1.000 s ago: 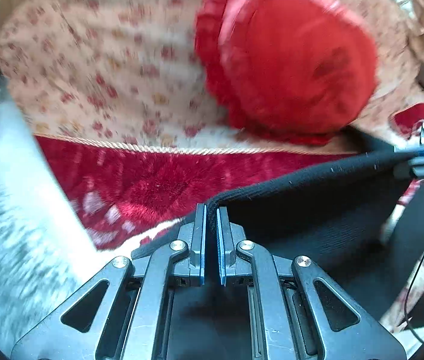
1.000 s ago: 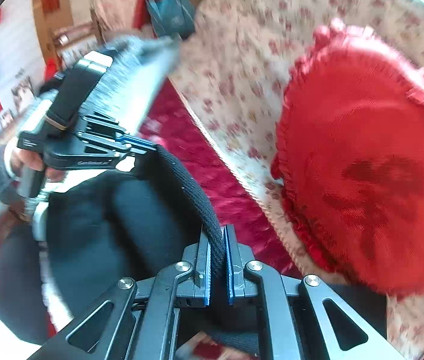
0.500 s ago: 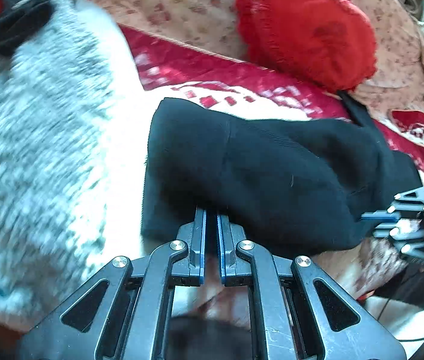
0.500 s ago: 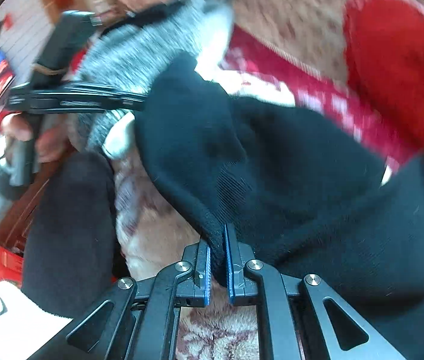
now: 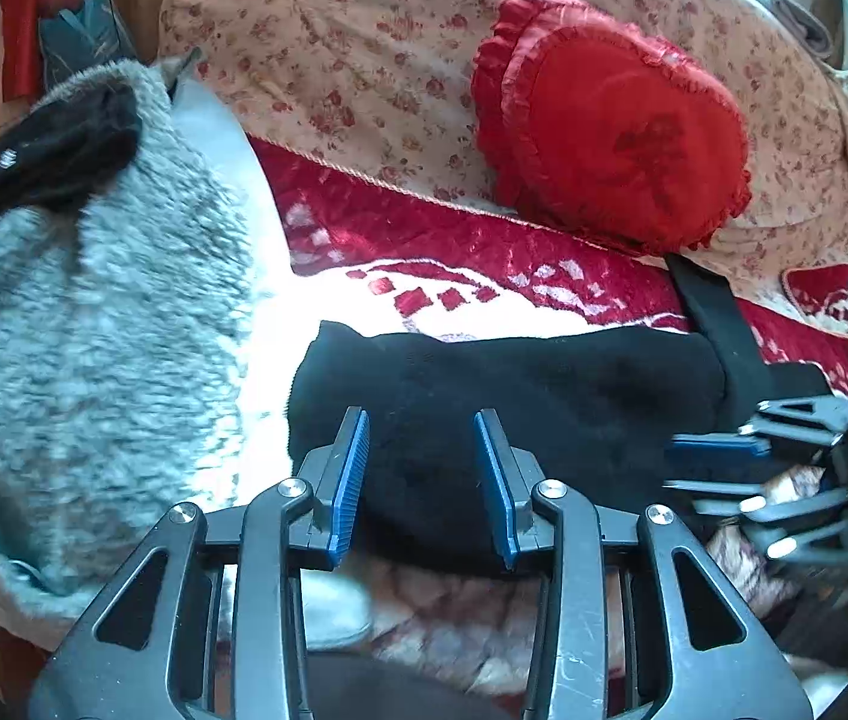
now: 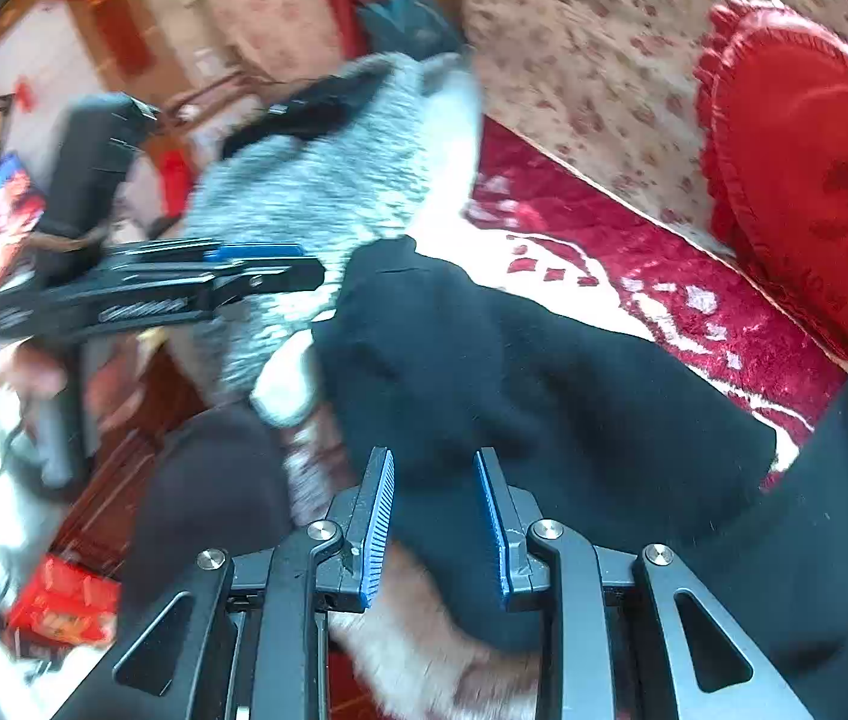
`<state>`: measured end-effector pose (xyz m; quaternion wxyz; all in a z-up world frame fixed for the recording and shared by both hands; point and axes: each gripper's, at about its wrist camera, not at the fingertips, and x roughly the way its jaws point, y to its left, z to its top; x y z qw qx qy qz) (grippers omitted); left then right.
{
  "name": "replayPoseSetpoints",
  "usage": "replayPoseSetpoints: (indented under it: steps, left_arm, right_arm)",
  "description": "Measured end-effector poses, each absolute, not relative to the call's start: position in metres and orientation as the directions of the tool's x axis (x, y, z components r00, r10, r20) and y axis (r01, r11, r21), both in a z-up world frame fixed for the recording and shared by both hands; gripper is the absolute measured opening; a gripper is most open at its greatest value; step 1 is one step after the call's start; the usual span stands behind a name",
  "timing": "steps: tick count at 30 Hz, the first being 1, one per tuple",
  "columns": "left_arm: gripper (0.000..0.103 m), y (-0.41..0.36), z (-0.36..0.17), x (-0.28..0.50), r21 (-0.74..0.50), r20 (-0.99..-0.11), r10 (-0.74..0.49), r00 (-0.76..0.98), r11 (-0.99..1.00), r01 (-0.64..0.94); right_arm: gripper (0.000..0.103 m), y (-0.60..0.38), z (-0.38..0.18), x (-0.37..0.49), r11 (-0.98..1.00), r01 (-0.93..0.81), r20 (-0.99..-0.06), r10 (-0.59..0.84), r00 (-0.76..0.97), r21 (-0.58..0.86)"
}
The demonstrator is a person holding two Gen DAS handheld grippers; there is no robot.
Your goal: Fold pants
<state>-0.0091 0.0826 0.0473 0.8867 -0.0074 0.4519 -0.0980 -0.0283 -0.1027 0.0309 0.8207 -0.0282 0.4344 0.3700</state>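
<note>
The black pants (image 5: 544, 384) lie folded in a thick bundle on the red-and-white sofa cover (image 5: 424, 240). My left gripper (image 5: 424, 474) is over the bundle's near left edge. Its jaws are opening, and the cloth lies between the blue pads without being pressed. My right gripper (image 6: 436, 510) is at the bundle's near right edge, jaws likewise opening over loose cloth of the pants (image 6: 514, 372). Each view shows the other tool: the right gripper (image 5: 724, 456) at the right, the left gripper (image 6: 255, 264) at the left. A black band (image 5: 712, 312) of the pants runs back toward the cushion.
A fluffy grey garment (image 5: 93, 330) is piled at the left of the pants. A red heart-shaped cushion (image 5: 616, 132) leans on the floral sofa back (image 5: 333, 48). The sofa's front edge is just below the grippers. A person's hand (image 6: 33, 366) holds the left tool.
Both grippers brought the pants' gripped edge over and down toward the near side, leaving the cloth doubled on the seat. Both sets of jaws have since parted and let go.
</note>
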Motion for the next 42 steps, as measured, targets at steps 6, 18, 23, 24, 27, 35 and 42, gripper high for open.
replayPoseSetpoints:
  steps: [6,18,23,24,27,35,42]
  left_arm:
    - [0.035,0.083,-0.016,0.012,-0.153,-0.875,-0.154,0.459,0.987,0.04]
    - [0.036,0.041,0.021,-0.003,-0.25,-0.819,-0.254,0.515,0.965,0.078]
    - [0.038,0.0,0.015,0.005,-0.308,-0.821,-0.343,0.457,0.939,0.152]
    - [0.038,-0.009,0.013,0.007,-0.313,-0.824,-0.355,0.442,0.935,0.167]
    - [0.038,-0.038,0.005,0.01,-0.309,-0.84,-0.369,0.397,0.928,0.21]
    - [0.038,-0.064,0.004,0.004,-0.302,-0.846,-0.377,0.377,0.921,0.245]
    - [0.04,-0.088,0.0,-0.011,-0.306,-0.849,-0.4,0.344,0.905,0.297]
  right_arm:
    - [0.026,-0.09,-0.017,0.004,0.801,-0.543,-0.802,0.487,0.345,0.253]
    - [0.049,-0.199,0.032,0.056,0.953,-0.274,-0.841,0.254,0.478,0.132]
    - [0.049,-0.242,0.006,0.118,0.986,-0.066,-0.903,0.167,0.395,0.154]
    - [0.049,-0.243,-0.001,0.131,0.988,-0.044,-0.916,0.151,0.371,0.145]
    - [0.049,-0.237,-0.021,0.151,0.996,-0.037,-0.947,0.092,0.309,0.085]
    - [0.005,-0.278,0.026,0.101,0.989,-0.069,-0.885,0.145,0.442,0.128]
    - [0.005,-0.349,0.066,-0.029,0.989,-0.024,-0.867,0.138,0.478,0.144]
